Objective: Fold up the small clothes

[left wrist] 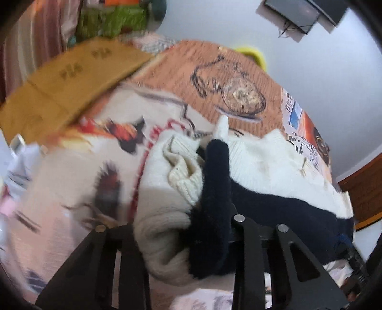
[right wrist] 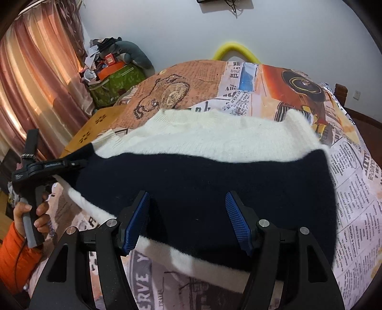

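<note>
Bedspread (right wrist: 353, 190): one black-and-white sweater (right wrist: 214, 181), two tongs, one cardboard sheet (left wrist: 71, 81).

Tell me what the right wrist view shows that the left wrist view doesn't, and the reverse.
Only the right wrist view shows the left gripper from outside, gripping the sweater's left edge, the hand holding it, an orange sleeve, and the right gripper with its blue-padded fingers open above the dark band. Only the left wrist view shows bunched sweater fabric between the left fingers and a wall-mounted screen. Both show the white and navy sweater, the newspaper-print bedspread and the yellow loop.
</note>
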Demonstrator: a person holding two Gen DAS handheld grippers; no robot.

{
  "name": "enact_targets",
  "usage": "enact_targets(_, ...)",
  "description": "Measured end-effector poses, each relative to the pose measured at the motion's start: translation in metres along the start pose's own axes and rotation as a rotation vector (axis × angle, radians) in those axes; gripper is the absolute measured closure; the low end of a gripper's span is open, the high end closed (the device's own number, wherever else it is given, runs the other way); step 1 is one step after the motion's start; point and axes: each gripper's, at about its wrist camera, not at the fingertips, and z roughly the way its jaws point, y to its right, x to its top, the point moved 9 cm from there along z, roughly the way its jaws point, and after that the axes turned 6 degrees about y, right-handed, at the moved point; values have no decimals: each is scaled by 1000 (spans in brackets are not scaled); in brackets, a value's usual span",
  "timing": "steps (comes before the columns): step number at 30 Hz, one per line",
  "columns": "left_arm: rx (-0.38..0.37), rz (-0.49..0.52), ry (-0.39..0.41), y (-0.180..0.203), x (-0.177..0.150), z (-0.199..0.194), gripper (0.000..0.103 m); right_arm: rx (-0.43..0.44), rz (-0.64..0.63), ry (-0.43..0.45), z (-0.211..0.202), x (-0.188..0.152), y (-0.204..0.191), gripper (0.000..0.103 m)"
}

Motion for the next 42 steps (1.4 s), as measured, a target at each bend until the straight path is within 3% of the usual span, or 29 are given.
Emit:
enact_targets(4, 96, 97, 121, -10, 32, -45, 73, 14, -11, 16, -6, 5, -8, 41)
enact_targets(9, 118, 140, 205, -2, 71, -84, 74, 34, -34, 5, -4, -2, -19, 41)
enact_targets(14, 40, 177, 234, 45, 88, -106, 75, 28, -64, -9, -3, -12, -22, 41)
enact_targets(24, -122, 317, 202, 206, 80, -97, 76, 22, -8, 40, -35, -5, 6, 41)
enact_targets(30, -117, 434, 214, 277, 54, -79, 76, 12, 44, 48, -47, -10, 28, 41)
enact_targets(34, -101, 535, 174, 293, 12, -60, 76, -3, 48, 44, -53, -15, 37, 41)
enact_targets(38, -150, 621, 76, 296, -47, -52, 76, -14, 49, 43, -58, -20, 44, 41)
enact_targets(42, -163, 706, 22, 292, -86, -51, 76, -37, 39, 46, -65, -23, 47, 41)
